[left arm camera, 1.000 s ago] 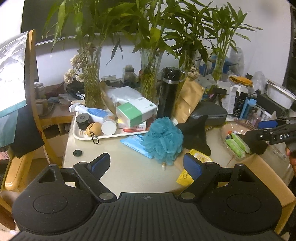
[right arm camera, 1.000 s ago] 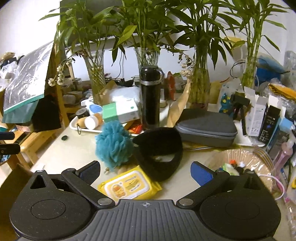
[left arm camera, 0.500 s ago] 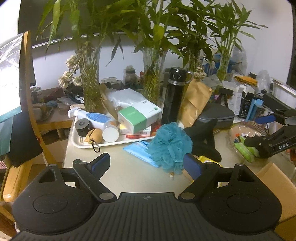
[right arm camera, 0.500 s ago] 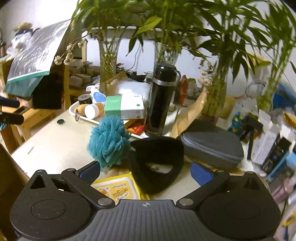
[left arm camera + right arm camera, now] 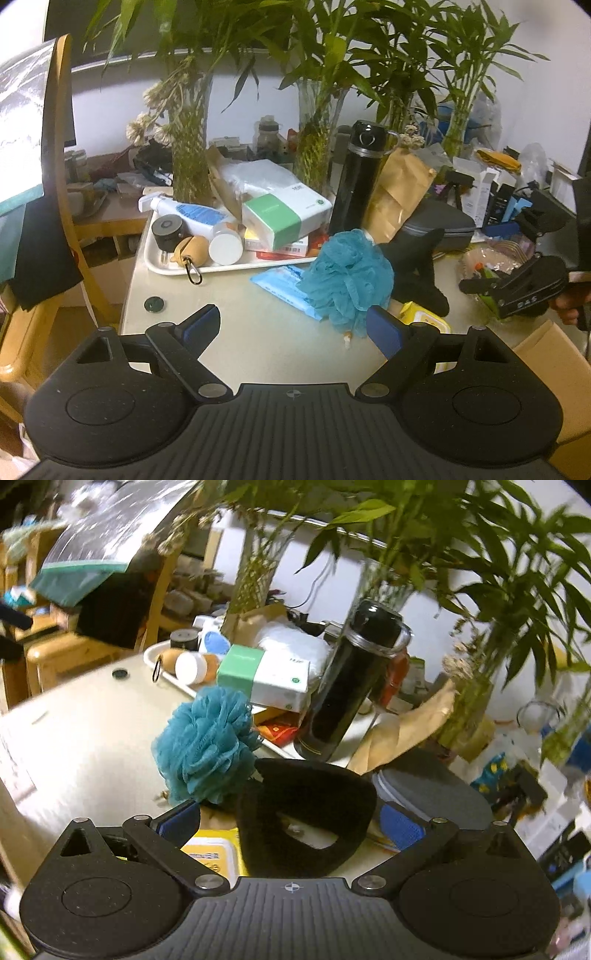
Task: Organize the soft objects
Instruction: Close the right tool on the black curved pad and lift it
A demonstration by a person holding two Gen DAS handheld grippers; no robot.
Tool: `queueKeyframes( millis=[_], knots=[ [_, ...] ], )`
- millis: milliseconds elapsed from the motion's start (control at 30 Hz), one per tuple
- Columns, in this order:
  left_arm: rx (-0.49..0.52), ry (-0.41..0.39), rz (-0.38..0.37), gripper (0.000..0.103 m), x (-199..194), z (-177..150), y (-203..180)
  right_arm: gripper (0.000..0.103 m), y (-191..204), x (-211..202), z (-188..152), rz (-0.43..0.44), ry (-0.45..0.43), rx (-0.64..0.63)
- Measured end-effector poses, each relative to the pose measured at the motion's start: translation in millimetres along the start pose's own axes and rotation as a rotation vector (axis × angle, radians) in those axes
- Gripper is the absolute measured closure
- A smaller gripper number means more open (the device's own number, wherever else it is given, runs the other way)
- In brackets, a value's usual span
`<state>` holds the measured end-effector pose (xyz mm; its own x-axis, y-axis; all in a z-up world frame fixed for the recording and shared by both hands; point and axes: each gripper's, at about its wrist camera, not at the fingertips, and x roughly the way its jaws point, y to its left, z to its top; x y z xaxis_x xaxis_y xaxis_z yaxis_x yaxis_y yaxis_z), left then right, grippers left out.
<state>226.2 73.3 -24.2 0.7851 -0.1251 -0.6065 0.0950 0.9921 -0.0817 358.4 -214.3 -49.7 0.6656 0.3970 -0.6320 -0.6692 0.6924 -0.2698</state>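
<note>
A cluttered table (image 5: 236,343) carries everything, its far edge lined with glass vases of bamboo (image 5: 317,140). On its left sits a white tray (image 5: 159,262) loaded with bottles and a green-and-white box (image 5: 284,214); a tall black flask (image 5: 351,679) stands upright at the tray's right end, and a grey zip case (image 5: 432,790) lies right of that.

The soft things cluster near the middle: a black foam piece (image 5: 306,808) with a cut-out lies against a teal bath pouf (image 5: 207,742), which sits just left of it, partly over a blue wipes pack (image 5: 284,284). A yellow wipes pack (image 5: 214,853) lies nearer, under the foam's edge.

The right gripper (image 5: 291,823) is released, jaws spread either side of the foam without pressing it. The left gripper (image 5: 291,328) is also released and empty, aimed at bare tabletop left of the pouf.

Risks: the right-wrist view is tilted and blurred, so a closing grip could land skewed, pinching the yellow pack too. Lifting the foam may drag the pouf or knock the flask standing just behind it.
</note>
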Motion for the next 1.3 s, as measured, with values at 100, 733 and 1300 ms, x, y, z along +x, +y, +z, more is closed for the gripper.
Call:
queueKeyframes(
  millis=[100, 733, 1300],
  knots=[
    [-0.013, 0.007, 0.004, 0.016, 1, 1, 2, 0.0, 4, 12, -1, -0.008, 0.009, -0.079],
    [-0.025, 0.048, 0.008, 0.016, 9, 0, 7, 0.02, 44, 77, 6, -0.019, 0.049, -0.563],
    [-0.055, 0.066, 0.027, 0.016, 11, 1, 12, 0.065, 33, 76, 5, -0.09, 0.15, -0.534]
  ],
)
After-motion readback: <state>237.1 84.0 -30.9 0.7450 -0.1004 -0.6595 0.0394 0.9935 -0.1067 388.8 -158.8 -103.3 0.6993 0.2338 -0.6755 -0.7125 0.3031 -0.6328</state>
